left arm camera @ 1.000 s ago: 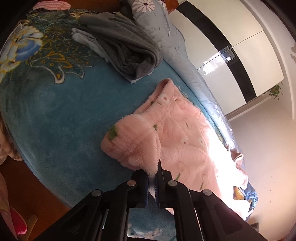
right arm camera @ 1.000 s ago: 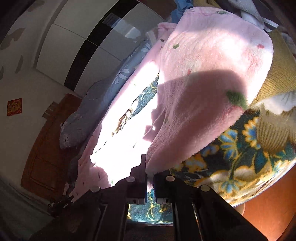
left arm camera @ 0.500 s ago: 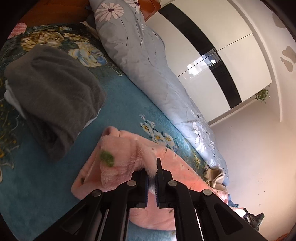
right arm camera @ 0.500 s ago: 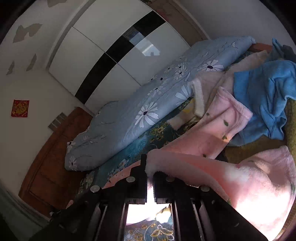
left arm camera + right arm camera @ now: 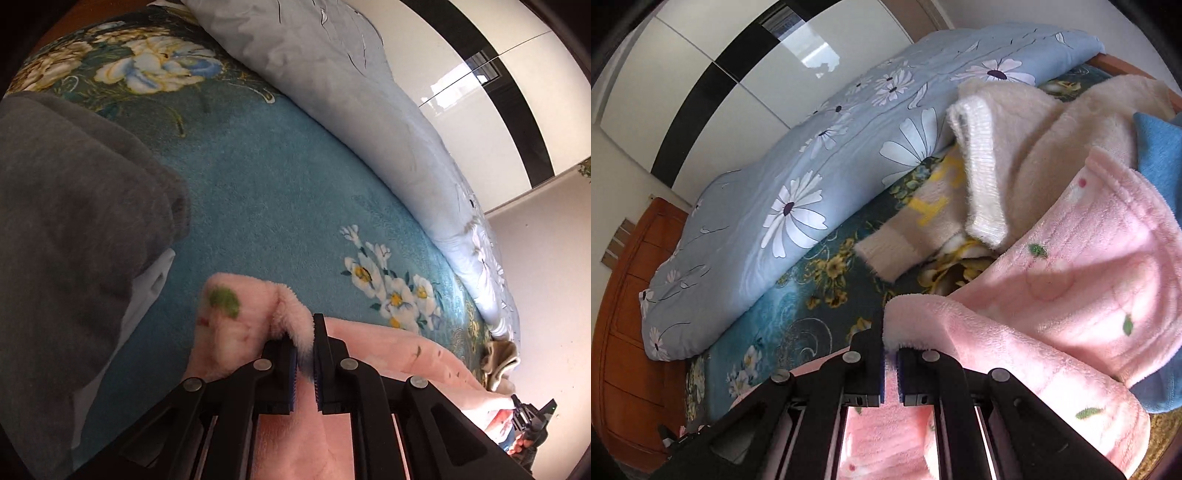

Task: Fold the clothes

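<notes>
Two hand-held grippers, both clamped on the same pink fleece garment (image 5: 388, 354). My left hand-held gripper (image 5: 304, 363) has its jaws pinched together on a fluffy edge, with a rolled cuff-like end flopping just left of the jaws. My right hand-held gripper (image 5: 891, 365) is likewise closed on a thick folded edge of the pink fleece garment (image 5: 1071, 280), the rest draping off to the right of the jaws.

Landmark: the grey folded pile (image 5: 74, 229) on the bed (image 5: 266, 192). In the left view, the pink garment sits just right of that pile, low over the teal floral blanket, not touching the pile as far as I can tell. Beyond it, along the far side of the bed, lies a light blue daisy-print duvet (image 5: 798, 173). Unfolded clothes heaped on the right-wrist side: a cream sweater (image 5: 1027, 147), a blue garment (image 5: 1160, 151).

Why held this way, my guess: gripping two edge points keeps the fleece stretched between my hands so it can be laid flat or doubled over neatly. Carrying it close beside the grey pile suggests that is the stacking spot for finished items. The fold looks mid-way, garment not yet set down. Fleece is thick and slippery; the edge could slide out of the pads if I pull too hard.
</notes>
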Demonstrator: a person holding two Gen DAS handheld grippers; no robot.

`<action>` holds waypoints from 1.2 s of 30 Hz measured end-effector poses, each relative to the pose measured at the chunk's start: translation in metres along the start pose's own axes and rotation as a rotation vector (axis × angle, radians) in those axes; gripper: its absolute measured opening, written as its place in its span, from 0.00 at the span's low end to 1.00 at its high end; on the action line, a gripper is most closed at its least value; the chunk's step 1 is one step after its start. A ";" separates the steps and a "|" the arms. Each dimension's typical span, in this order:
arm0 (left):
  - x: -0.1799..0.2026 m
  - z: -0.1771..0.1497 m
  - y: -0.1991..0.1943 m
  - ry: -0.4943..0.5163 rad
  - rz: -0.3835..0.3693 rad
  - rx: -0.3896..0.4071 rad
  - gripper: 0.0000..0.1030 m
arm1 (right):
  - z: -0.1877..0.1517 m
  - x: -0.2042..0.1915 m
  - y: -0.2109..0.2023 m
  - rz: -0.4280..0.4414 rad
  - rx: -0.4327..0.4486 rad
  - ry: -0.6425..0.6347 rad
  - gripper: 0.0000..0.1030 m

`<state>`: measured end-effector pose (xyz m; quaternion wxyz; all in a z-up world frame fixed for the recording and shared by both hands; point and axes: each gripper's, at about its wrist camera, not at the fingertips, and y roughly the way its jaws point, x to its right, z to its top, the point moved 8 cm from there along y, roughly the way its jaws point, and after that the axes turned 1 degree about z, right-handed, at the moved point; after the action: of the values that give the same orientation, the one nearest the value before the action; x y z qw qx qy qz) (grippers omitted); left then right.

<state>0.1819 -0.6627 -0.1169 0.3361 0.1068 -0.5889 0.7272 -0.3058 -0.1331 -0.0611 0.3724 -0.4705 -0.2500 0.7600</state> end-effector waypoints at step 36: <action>-0.054 -0.103 -0.044 -0.242 -0.062 0.236 0.21 | -0.254 0.062 -0.199 0.053 0.119 -0.119 0.81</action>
<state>0.2742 -0.5837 -0.1417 0.2703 0.2505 -0.5319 0.7624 -0.0289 0.0426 -0.0584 0.3638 -0.4080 -0.2135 0.8097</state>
